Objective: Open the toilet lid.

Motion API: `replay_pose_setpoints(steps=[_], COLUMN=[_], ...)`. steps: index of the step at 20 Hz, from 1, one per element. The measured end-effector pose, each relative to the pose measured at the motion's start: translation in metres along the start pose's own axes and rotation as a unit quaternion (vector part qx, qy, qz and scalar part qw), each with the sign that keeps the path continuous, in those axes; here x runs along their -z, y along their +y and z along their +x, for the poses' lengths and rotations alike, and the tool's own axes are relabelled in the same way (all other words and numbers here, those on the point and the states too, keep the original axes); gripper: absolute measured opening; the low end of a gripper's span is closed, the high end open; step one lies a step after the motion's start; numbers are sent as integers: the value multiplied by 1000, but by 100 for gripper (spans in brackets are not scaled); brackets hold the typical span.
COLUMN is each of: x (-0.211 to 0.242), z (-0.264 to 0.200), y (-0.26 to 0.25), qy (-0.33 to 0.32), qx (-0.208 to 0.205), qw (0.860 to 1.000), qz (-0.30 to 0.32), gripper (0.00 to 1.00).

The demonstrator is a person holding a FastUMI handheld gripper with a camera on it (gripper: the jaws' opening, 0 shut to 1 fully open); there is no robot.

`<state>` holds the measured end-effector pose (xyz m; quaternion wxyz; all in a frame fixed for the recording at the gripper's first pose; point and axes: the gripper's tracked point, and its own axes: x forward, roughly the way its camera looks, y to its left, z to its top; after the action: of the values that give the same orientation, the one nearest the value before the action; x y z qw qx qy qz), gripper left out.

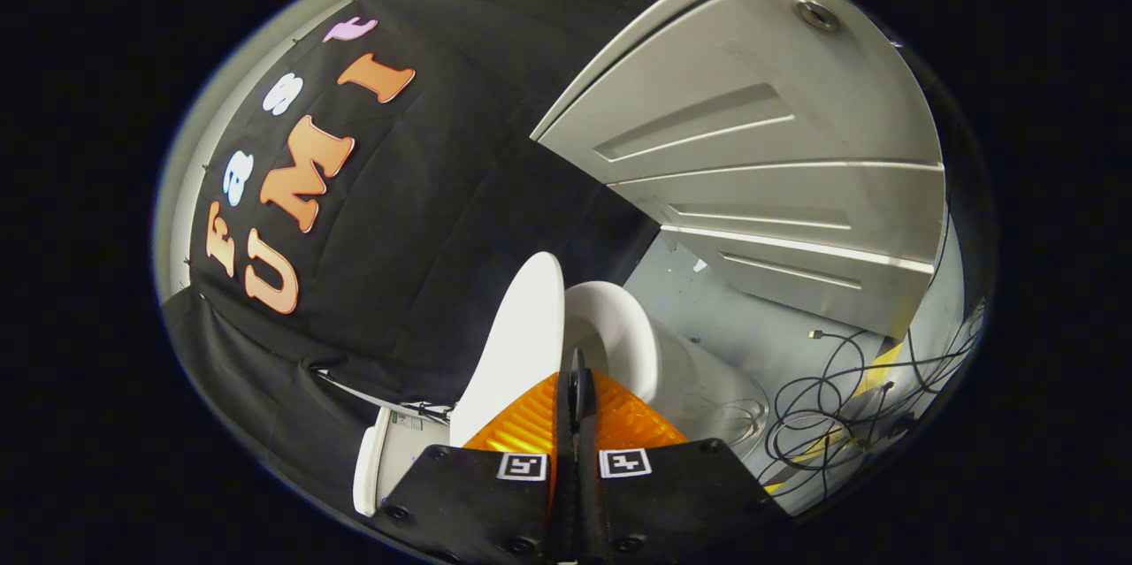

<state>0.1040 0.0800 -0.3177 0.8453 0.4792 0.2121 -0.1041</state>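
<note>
Claw (577,388) clenched, nothing gripped. Toilet lid (517,344) just ahead, touching fingertips, raised near upright, edge-on; seat ring (623,331) right beyond.

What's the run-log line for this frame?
gripper: shut, holding nothing | toilet lid: raised, just ahead of fingers | seat: beside lid | cables: on floor beyond toilet | door: behind
</note>
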Motion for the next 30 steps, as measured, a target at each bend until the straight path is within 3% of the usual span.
replay_pose_setpoints(steps=[7,14,22,25,30], x=[-13,-24,-14,-7,-3], z=[-11,-26,-56,-60,-64], y=[42,104,202,219,231], qy=[-20,-46,-70,-77,-73], qx=[-10,-37,-85,-82,-88], qw=[997,983,950,936,938], qz=[-79,-173,-292,-333,-326], gripper=[8,8,8,8,8])
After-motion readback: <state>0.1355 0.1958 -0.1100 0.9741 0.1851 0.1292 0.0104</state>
